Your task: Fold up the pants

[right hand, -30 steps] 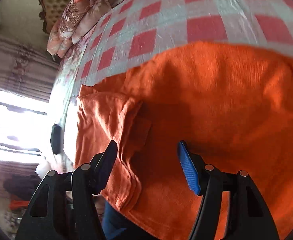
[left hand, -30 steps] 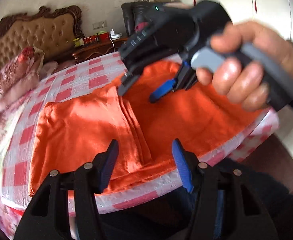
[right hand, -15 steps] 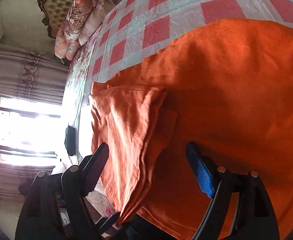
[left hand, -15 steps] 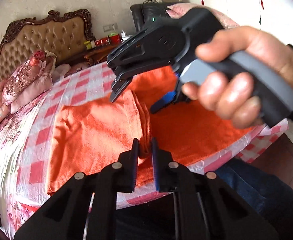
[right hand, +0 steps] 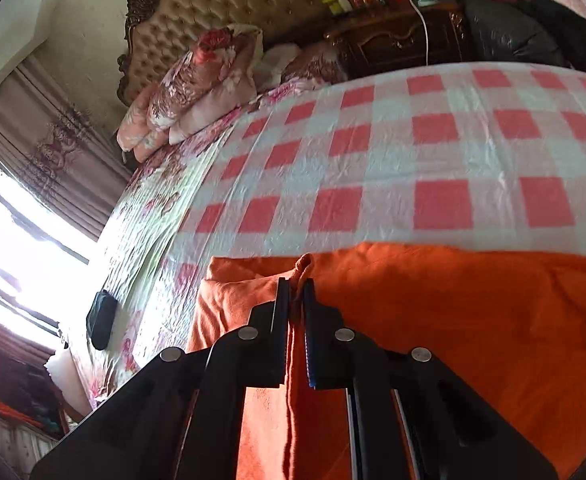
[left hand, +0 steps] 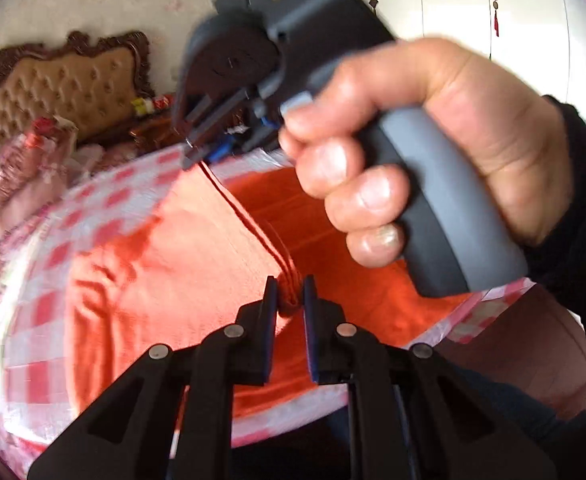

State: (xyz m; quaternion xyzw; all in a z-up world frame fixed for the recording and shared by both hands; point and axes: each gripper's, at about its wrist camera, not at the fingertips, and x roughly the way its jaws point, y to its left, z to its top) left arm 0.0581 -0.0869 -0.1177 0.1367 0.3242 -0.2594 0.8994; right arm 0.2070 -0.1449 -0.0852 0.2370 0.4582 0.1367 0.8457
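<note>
While your left tool (left hand: 290,300) pinches the near corner of the soft orange cloth pants (left hand: 165,264), your right tool (right hand: 297,300) pinches the far corner of the same folded edge. Both tools have their two black fingers pressed together on the cloth, with only a thin bunch of orange between them.

The pants lie on the bed with the red and white checked cover (right hand: 373,160). They sit close to the edge of the bed that is near you. One part of the pants is folded over, and you hold that flap by its two corners. The edge between your tools looks pulled tight in a straight line.

From the left tool's camera, your right hand (left hand: 433,152) wraps around the grey handle of the right tool, up above the pants.

At the far end of the bed sit flowered pink pillows (right hand: 197,84) against a brown padded headboard (right hand: 221,12). A dark wooden night stand (right hand: 397,40) stands beside them, with small boxes on top.
</note>
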